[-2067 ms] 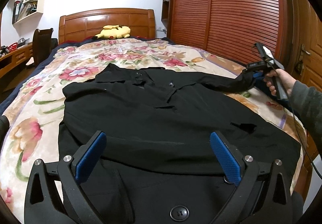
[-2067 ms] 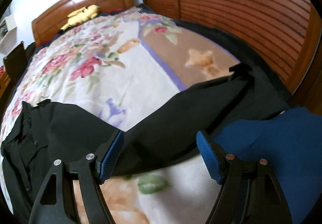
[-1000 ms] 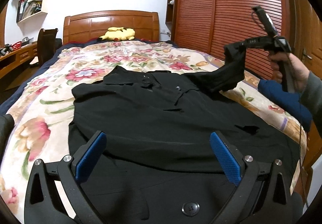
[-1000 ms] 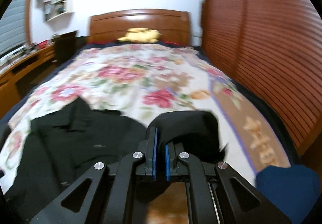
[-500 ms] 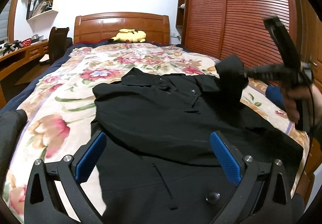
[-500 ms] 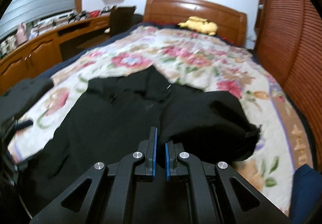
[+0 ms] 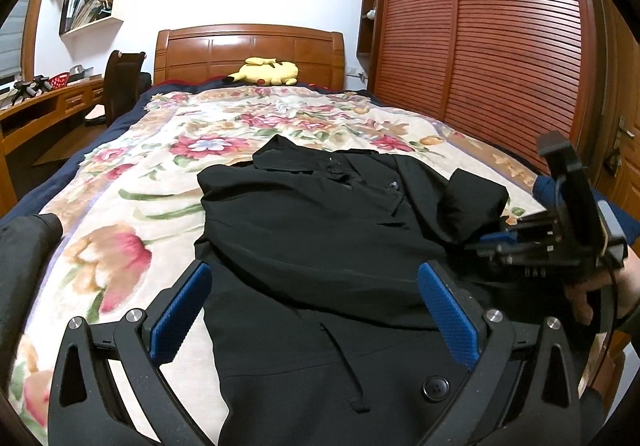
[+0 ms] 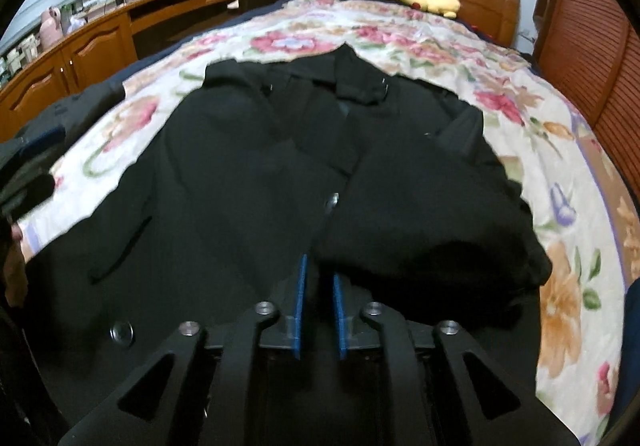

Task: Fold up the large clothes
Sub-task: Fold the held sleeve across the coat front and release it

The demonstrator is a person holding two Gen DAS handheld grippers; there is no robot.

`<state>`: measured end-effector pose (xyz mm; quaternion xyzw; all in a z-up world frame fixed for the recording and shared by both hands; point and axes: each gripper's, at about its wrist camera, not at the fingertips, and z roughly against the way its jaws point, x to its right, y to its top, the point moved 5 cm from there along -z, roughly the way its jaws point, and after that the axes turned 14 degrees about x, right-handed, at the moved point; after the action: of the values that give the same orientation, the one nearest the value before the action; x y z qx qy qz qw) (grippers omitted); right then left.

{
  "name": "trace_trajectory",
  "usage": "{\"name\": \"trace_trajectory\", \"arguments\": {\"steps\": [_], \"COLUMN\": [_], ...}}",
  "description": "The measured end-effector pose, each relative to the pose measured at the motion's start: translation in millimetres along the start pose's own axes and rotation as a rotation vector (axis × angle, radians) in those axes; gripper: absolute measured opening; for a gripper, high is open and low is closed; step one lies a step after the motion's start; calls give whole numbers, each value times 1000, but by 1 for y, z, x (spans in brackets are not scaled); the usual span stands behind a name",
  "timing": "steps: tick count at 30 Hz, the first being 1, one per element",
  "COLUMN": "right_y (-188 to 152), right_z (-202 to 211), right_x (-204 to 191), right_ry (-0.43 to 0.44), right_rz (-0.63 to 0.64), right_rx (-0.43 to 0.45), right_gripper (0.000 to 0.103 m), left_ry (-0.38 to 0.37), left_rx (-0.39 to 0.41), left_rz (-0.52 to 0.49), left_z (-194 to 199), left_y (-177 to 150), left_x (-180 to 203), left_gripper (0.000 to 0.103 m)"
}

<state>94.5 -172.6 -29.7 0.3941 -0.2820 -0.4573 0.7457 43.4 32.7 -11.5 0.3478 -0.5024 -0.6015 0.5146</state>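
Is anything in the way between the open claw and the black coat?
Nothing visible. The left gripper hangs open right over the coat, with only air between. The right gripper is busy at the sleeve.

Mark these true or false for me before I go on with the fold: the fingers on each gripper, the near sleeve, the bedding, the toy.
1. The left gripper has its fingers spread wide, gripping nothing. True.
2. The right gripper has its fingers spread wide. False: they are close together with only a narrow gap.
3. The sleeve near the right gripper lies stretched out flat on the bedding. False: it is folded in over the front of the black coat.
4. The coat lies on a plain white sheet. False: it lies on a floral bedspread.
5. A yellow plush toy lies by the headboard. True.
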Motion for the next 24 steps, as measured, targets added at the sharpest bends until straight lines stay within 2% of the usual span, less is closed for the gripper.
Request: {"name": "trace_trajectory", "arguments": {"steps": [4,6,9,14,19,24], "right_y": [-6,-8,-12,-12,7,23], "right_z": [5,6,10,35,57,54], "right_x": [-6,-8,-7,0,22,49], "right_ry": [2,-4,-24,-34,-93,-146], "right_rz": [-4,-2,10,2,-15,-61], "right_rx": [-9,-6,-3,51,130,171], "right_gripper": [29,39,47,49,52,56], "left_ry": [0,0,0,0,-3,-16], "left_rx": [-1,-3,-2,-2,-2,-7], "left_rz": [-2,-4,-4,-3,-6,-18], "left_z": [1,1,1,1,1,2], "left_y": [0,0,0,0,-1,-4], "left_x": [-1,-1,-1,-1,0,7], "left_gripper": [103,103,103,103,103,103]}}
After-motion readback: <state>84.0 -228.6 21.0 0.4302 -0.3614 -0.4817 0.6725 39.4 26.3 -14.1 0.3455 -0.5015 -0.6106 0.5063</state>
